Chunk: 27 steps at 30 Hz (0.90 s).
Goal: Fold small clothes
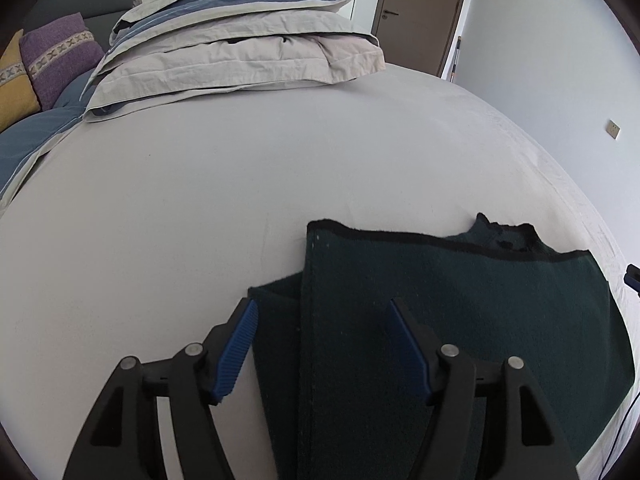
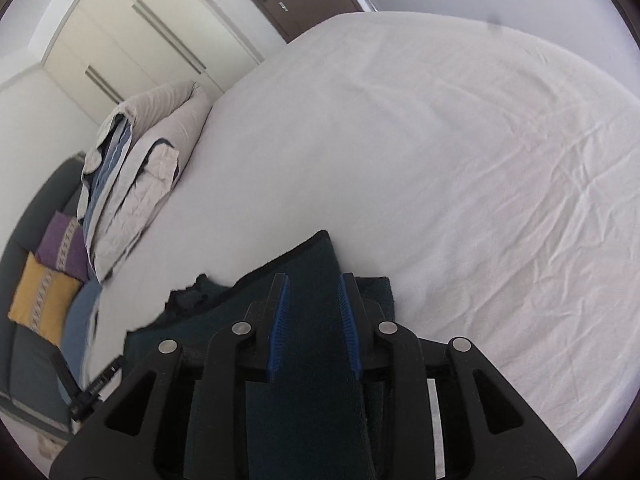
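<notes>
A dark green garment [image 1: 460,312] with a black hem lies partly folded on the white bed sheet [image 1: 180,208], one panel folded over another. My left gripper [image 1: 322,308] is open, its blue pads spread above the garment's left part, holding nothing. In the right wrist view the same garment [image 2: 312,344] lies under my right gripper [image 2: 312,282], whose jaws stand open with a fold of the cloth showing between the blue pads. I cannot tell if the pads touch the cloth.
A folded grey and blue duvet [image 1: 240,36] is stacked at the far side of the bed, also in the right wrist view [image 2: 136,176]. Purple [image 1: 60,56] and yellow [image 2: 44,304] cushions lie on a grey sofa. A brown door [image 1: 420,12] and white wardrobe [image 2: 132,40] stand behind.
</notes>
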Available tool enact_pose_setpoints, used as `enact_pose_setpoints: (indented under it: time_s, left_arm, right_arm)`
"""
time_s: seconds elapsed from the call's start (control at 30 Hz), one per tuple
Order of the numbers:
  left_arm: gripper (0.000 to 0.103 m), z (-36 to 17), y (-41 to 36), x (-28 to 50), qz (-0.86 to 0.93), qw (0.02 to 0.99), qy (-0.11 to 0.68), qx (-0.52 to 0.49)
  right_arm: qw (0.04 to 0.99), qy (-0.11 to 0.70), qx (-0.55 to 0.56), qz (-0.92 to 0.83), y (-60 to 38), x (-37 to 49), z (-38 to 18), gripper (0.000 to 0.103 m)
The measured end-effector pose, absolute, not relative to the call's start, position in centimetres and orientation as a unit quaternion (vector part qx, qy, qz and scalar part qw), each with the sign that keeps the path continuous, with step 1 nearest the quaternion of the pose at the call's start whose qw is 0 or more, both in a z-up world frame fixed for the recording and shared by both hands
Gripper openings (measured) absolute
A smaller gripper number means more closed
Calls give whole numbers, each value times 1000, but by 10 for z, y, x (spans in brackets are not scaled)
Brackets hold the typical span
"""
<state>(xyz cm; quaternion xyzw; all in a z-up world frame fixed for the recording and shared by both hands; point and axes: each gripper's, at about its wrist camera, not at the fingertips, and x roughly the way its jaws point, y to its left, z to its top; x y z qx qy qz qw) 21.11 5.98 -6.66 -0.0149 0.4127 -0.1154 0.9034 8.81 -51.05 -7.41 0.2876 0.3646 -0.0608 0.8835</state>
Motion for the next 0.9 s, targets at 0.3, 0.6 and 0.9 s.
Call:
enact_pose_setpoints:
  time_s: [0.3, 0.6, 0.9]
  left_arm:
    - [69, -78, 80, 167, -127, 889, 439, -38]
    - [51, -87, 93, 126, -150, 884, 438, -63]
    - [46, -84, 102, 112, -149, 886, 435, -66]
  right_arm:
    - [870, 426, 241, -62, -454, 52, -101, 25]
    - [871, 424, 240, -58, -442, -3, -115, 24]
    - [875, 415, 241, -71, -446, -47, -113, 24]
